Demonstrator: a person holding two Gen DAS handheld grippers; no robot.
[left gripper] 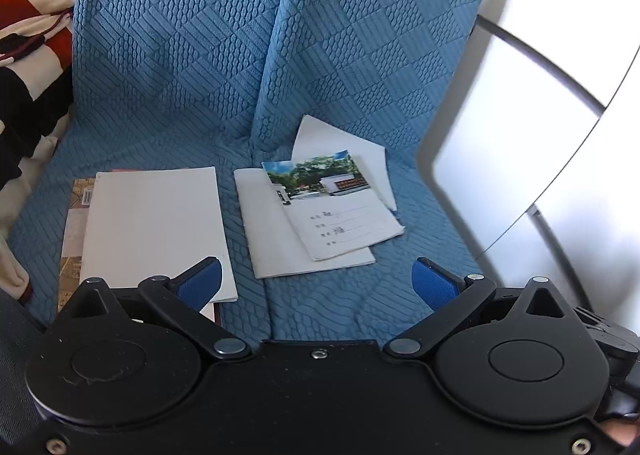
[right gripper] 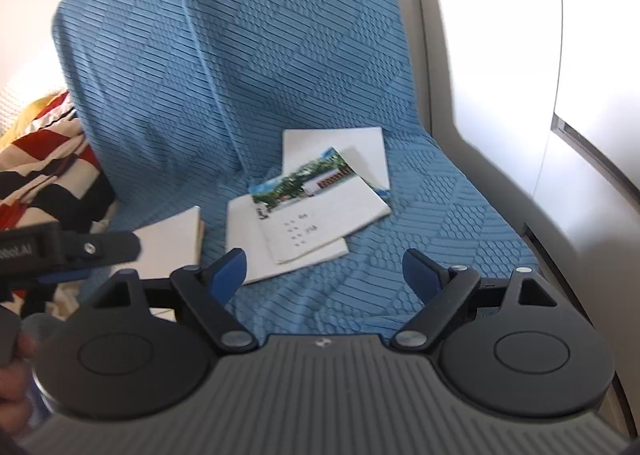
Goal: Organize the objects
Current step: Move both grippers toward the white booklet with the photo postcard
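Observation:
On a blue quilted seat cover (left gripper: pixel 328 303) lie loose booklets. A photo-cover notebook (left gripper: pixel 340 211) (right gripper: pixel 320 211) rests askew on a white booklet (left gripper: pixel 276 251) (right gripper: pixel 248 239), with another white sheet (left gripper: pixel 360 151) (right gripper: pixel 352 147) behind it. To the left a white book (left gripper: pixel 156 231) (right gripper: pixel 172 239) lies on a brown-covered one (left gripper: pixel 72 239). My left gripper (left gripper: pixel 316 283) is open above the seat, its left pad (left gripper: pixel 200 283) over the white book's corner. My right gripper (right gripper: pixel 324 273) is open over bare seat just in front of the pile, holding nothing.
A red, white and black striped cloth (left gripper: pixel 28 55) (right gripper: pixel 44 171) lies left of the seat. White panels with dark rails (left gripper: pixel 540 135) (right gripper: pixel 580 135) rise on the right. The left gripper's black body (right gripper: pixel 60 251) and a hand (right gripper: pixel 16 367) intrude at the right view's left edge.

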